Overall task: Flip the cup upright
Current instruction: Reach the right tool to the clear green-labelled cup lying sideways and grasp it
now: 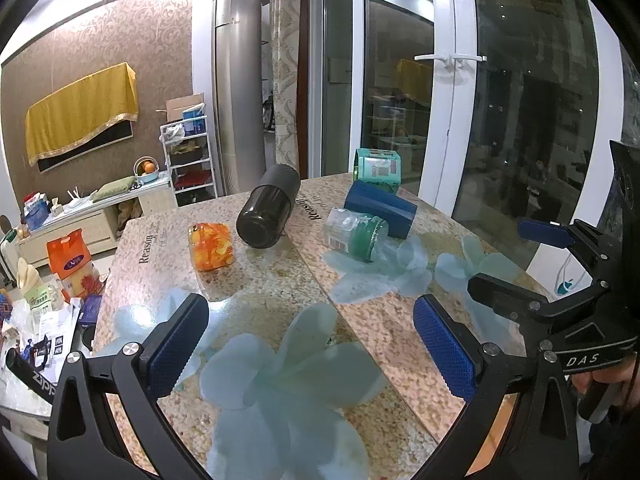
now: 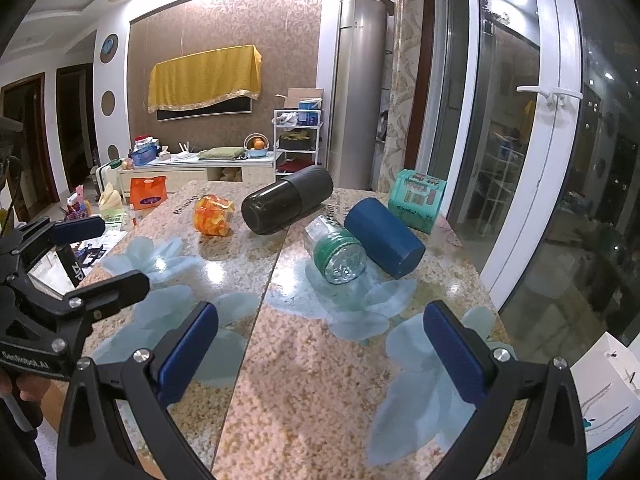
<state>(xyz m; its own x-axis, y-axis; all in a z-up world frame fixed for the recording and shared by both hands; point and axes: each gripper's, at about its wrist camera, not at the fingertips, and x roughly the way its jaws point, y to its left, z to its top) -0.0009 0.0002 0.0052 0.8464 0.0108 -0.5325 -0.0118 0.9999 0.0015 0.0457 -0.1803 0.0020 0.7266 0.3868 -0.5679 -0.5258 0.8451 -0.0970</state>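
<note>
A dark blue cup [image 1: 380, 209] [image 2: 383, 237] lies on its side at the far right of the table. A clear glass cup with a green band [image 1: 357, 233] [image 2: 335, 249] lies on its side just left of it, touching it. A black tumbler [image 1: 269, 211] [image 2: 287, 201] lies on its side further left. My left gripper [image 1: 312, 344] is open and empty, well short of them. My right gripper [image 2: 320, 352] is open and empty, also short of them. The right gripper shows in the left wrist view [image 1: 516, 256], the left gripper in the right wrist view [image 2: 104, 252].
An orange patterned jar [image 1: 211, 246] [image 2: 213, 215] stands left of the tumbler. A teal box [image 1: 377, 169] [image 2: 417, 200] stands at the far edge behind the blue cup. The speckled table [image 1: 280, 300] [image 2: 300, 360] has a seam down the middle. Glass doors are to the right.
</note>
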